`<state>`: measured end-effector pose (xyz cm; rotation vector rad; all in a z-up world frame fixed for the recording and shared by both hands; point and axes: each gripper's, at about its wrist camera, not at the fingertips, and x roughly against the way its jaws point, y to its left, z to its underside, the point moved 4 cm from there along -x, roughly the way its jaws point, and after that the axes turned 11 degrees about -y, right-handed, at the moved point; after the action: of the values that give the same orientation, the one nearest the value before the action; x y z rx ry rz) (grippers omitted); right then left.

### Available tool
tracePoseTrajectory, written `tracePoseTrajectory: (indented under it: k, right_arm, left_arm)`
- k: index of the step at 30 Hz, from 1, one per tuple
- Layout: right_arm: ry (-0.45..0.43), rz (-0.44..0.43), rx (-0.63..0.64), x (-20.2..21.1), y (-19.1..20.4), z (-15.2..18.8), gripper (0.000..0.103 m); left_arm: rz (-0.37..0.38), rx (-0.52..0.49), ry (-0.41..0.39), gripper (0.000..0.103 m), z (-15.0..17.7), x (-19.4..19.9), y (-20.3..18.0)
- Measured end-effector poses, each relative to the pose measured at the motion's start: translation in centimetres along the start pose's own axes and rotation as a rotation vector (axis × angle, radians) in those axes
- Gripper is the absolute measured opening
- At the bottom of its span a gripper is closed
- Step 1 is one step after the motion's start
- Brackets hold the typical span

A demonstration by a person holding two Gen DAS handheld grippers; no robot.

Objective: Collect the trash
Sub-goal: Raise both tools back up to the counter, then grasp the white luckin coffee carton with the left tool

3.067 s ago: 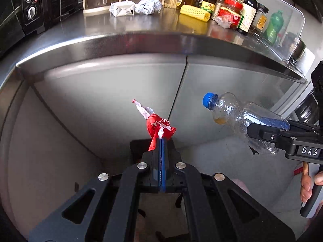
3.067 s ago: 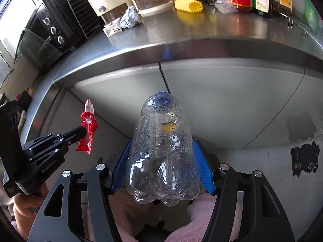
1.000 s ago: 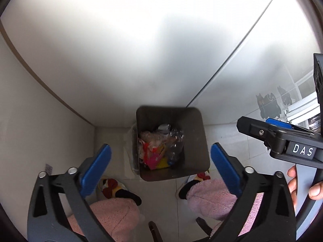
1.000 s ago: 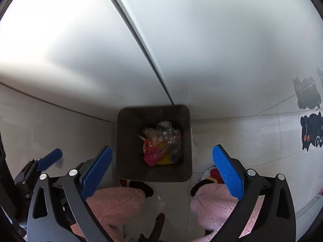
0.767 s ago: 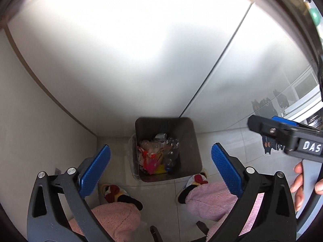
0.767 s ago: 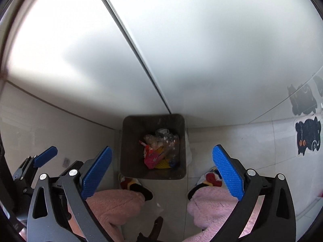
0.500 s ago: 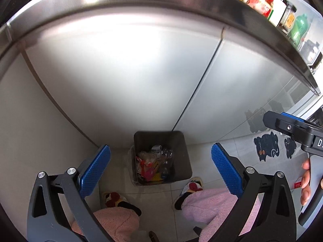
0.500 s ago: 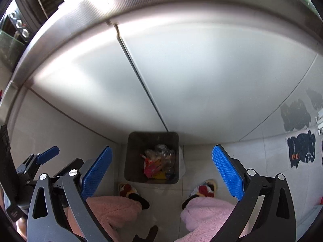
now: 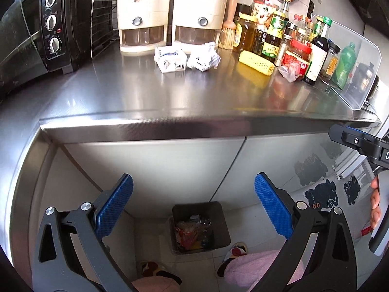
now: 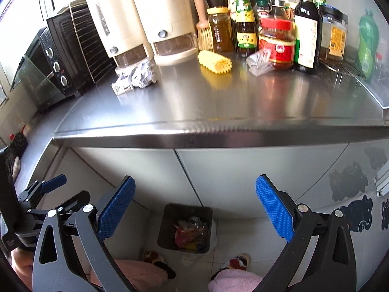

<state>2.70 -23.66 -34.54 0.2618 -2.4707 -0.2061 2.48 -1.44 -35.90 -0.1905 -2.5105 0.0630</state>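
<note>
Both grippers are open and empty, raised in front of the steel counter. My left gripper [image 9: 194, 209] and my right gripper [image 10: 195, 210] each frame the dark trash bin [image 9: 220, 209] [image 10: 165, 226] on the floor, which holds a clear bottle and red wrappers. On the counter lie a crushed white carton [image 9: 170, 58] [image 10: 121, 85], a crumpled white paper ball [image 9: 204, 57] [image 10: 143, 74], a yellow corn-shaped piece [image 9: 256, 62] [image 10: 214, 62] and a clear crumpled wrapper [image 9: 289, 70] [image 10: 260, 63]. The right gripper shows at the right edge of the left wrist view.
A black toaster oven [image 9: 31, 29] stands at the counter's left, two cream dispensers [image 9: 170, 9] at the back, a brush and several sauce bottles [image 10: 279, 24] at the back right behind a clear guard [image 9: 357, 73]. The person's pink-slippered feet [image 10: 233, 277] flank the bin.
Both grippers dropped the red wrapper and the bottle into the bin, opened, then tilted up from the bin so the countertop is in view again.
</note>
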Motion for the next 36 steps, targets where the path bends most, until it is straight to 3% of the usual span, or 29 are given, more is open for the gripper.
tracePoseTrajectory:
  k: [7, 15, 19, 29, 36]
  right_arm:
    - [-0.052, 0.012, 0.007, -1.4, -0.4, -5.9, 0.1]
    - [-0.046, -0.012, -0.016, -5.8, -0.8, -11.3, 0.099]
    - [-0.018, -0.016, -0.031, -8.7, -1.5, -13.3, 0.089]
    - [0.036, 0.024, -0.034, -15.3, -3.4, -15.9, 0.078]
    - [0.061, 0.033, -0.007, -17.9, -3.8, -16.5, 0.075]
  left_arm:
    - [-0.046, 0.012, -0.045, 0.095, -6.2, -1.6, 2.3]
    - [-0.082, 0.047, -0.064, 0.093, -12.7, -5.9, 4.3]
    - [-0.1, 0.048, -0.055, 0.091, -15.3, -8.4, 4.8]
    - [-0.078, 0.099, 0.028, 0.085, -18.6, -15.3, 6.0]
    - [-0.099, 0.083, 0.09, 0.085, -18.6, -19.3, 5.8]
